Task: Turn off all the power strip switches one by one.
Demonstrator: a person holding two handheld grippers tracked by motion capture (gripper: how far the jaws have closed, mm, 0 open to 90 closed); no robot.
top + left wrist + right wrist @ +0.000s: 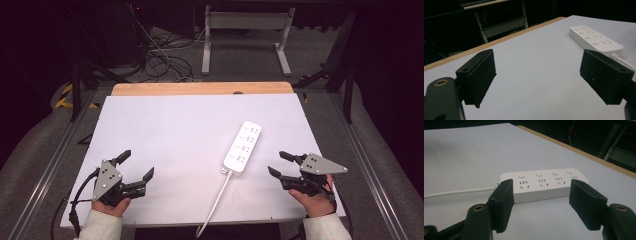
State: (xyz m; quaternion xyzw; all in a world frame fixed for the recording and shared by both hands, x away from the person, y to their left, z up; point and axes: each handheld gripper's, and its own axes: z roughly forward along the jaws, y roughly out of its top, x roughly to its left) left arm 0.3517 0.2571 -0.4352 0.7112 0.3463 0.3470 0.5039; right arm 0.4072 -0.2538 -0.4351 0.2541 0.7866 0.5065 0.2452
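We judge the strip, frame centre on the table, rigid, light, slick; grip its long sides. Left gripper and right gripper: jaws open, empty.

- A white counter with a bare wooden strip along its far edge.
- Tangled cables on the grey floor beyond.
- A white frame stands farther off.

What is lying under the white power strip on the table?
The power strip lies flat on the white table top, with its cable running off the near edge. Whether anything is beneath the strip cannot be seen; its body covers that spot.
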